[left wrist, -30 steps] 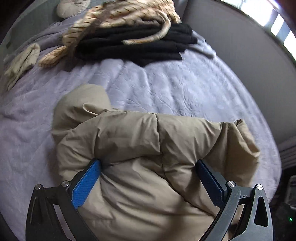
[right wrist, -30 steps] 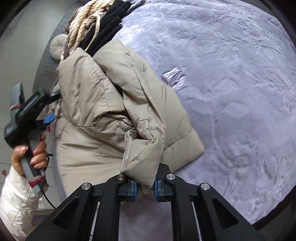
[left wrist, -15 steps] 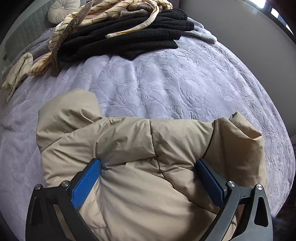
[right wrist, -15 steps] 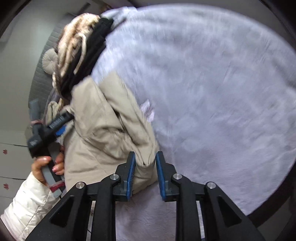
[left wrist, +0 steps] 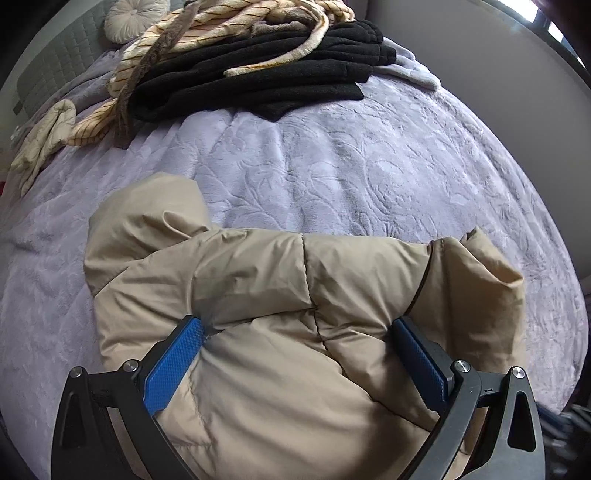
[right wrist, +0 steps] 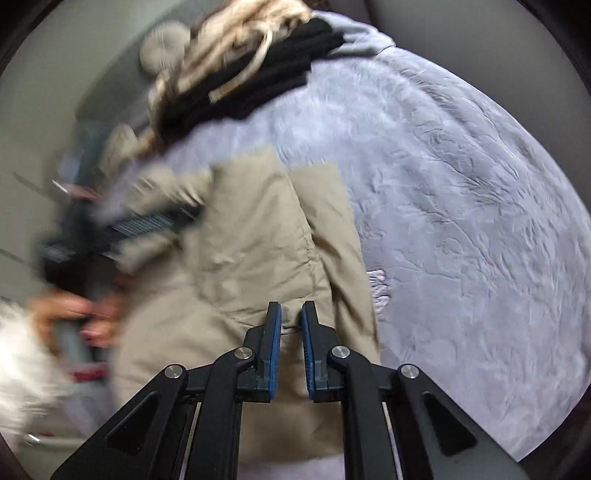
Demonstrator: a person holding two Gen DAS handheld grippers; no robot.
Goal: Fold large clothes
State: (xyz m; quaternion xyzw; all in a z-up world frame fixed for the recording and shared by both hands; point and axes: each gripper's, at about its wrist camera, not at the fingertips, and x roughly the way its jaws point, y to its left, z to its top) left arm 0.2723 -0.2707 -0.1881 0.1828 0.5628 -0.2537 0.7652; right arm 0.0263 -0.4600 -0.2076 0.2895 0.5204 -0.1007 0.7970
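Coat: I see a big puffy tan coat lying bunched up on the near part of the bed, right in front of both of my grippers.
Coat shape: it is folded over on itself, with one lump sticking up at its far left and a flap at its right end.
Bed: the coat lies on a soft pale purple blanket with a leafy pattern pressed into it.
Other clothes: far up the bed I see a stack of black clothes, well apart from the coat, with a cream striped fuzzy thing draped on top.
Pillow: a round cream pillow sits by the grey padded headboard.
Room: a plain grey wall runs along the right side of the bed.
Left gripper: my left gripper is spread wide, and the coat bulges between its blue pads.
Right gripper: my right gripper has its pads close together with a small gap; it hangs over the coat's near edge, and I cannot tell if it pinches any cloth.
Left hand: it is blurry in the right view, low on the left, wrapped around the gripper handle.
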